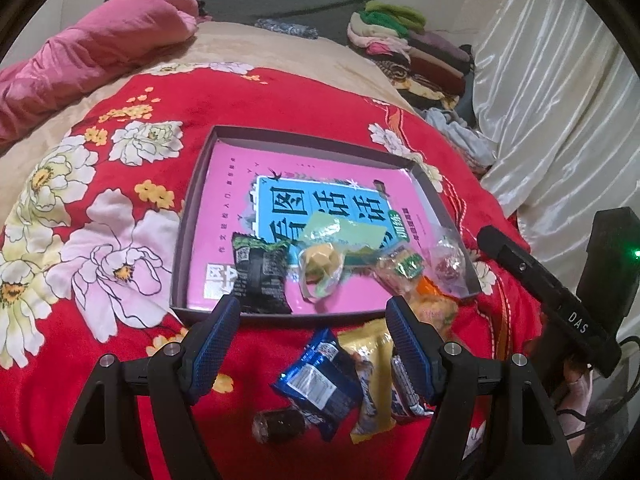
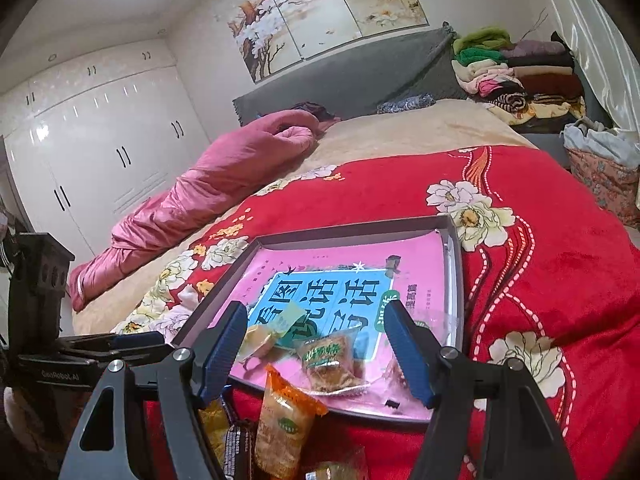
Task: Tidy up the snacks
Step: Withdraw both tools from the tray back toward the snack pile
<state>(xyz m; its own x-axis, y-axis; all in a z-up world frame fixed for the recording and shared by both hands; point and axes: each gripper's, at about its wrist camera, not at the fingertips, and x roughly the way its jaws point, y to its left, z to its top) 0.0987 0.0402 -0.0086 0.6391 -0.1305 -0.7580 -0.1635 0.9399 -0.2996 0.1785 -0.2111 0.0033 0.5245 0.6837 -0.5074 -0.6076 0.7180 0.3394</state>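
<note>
A shallow grey tray (image 1: pixel 192 208) lined with a pink book lies on the red flowered blanket. In it are a black packet (image 1: pixel 260 268), a yellow sweet in clear wrap (image 1: pixel 320 264), a green-labelled packet (image 1: pixel 400 262) and a clear-wrapped candy (image 1: pixel 446 260). An orange packet (image 2: pixel 286 412) lies across the tray's near rim (image 2: pixel 454 280). On the blanket in front lie a blue packet (image 1: pixel 316 380), a yellow packet (image 1: pixel 372 372) and a brown roll (image 1: pixel 280 424). My left gripper (image 1: pixel 314 312) hovers open over the near rim, holding nothing. My right gripper (image 2: pixel 316 316) is open above the green-labelled packet (image 2: pixel 328 360).
A pink quilt (image 1: pixel 80 52) lies rolled at the far left of the bed. Folded clothes (image 1: pixel 400 44) are stacked by the grey headboard. A white curtain (image 1: pixel 552 92) hangs on the right, and white wardrobes (image 2: pixel 100 152) stand beyond the bed.
</note>
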